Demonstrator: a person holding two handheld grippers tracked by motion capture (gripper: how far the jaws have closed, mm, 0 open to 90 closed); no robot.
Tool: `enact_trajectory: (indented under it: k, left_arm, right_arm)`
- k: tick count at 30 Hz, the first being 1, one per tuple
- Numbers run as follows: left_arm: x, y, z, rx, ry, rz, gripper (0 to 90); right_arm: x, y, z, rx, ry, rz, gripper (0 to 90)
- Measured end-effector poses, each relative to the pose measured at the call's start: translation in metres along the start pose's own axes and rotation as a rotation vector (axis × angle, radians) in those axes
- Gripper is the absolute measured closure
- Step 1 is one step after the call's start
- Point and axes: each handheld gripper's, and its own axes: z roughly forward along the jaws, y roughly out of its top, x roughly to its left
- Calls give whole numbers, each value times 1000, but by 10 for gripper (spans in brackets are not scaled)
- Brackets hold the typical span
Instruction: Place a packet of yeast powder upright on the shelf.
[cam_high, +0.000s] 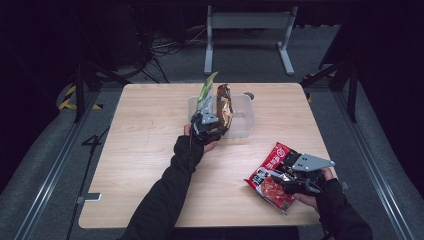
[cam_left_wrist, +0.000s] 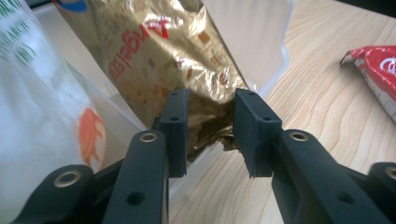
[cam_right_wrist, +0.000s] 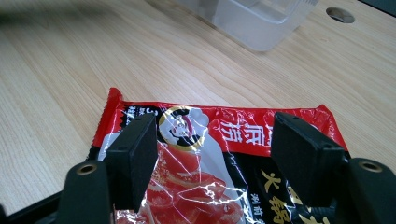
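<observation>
Gold bag (cam_left_wrist: 163, 60) | left tool (cam_left_wrist: 210, 126) spread | right tool (cam_right_wrist: 212, 154) spread | wood table (cam_high: 145, 150) | dark room

The high view looks forward and down from above the person's side onto a pale wooden table (cam_high: 150, 150), far enough back to take in its whole top and the grey floor beyond.

The left gripper view sits very near a crinkled gold foil packet (cam_left_wrist: 159, 51) standing in a clear plastic tub (cam_left_wrist: 268, 44), looking along its two black jaws.

The right gripper view looks low across the tabletop, close above a flat red plastic packet (cam_right_wrist: 233, 128).

All three views share the tub (cam_right_wrist: 254, 18) and the red packet (cam_high: 272, 177) (cam_left_wrist: 378, 63).
</observation>
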Motion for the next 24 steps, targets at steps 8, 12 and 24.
enact_trajectory:
  k: [8, 12, 24]
  left_arm:
    - [-11, 6, 3, -6, 35, 4, 584]
    - [-9, 2, 15, 48, 63, -13, 609]
    - [3, 1, 15, 102, 69, -36, 854]
  right_arm:
    - [0, 0, 0, 5, -3, 4, 331]
    - [1, -1, 1, 12, -1, 3, 330]
    - [1, -1, 3, 22, -2, 4, 329]
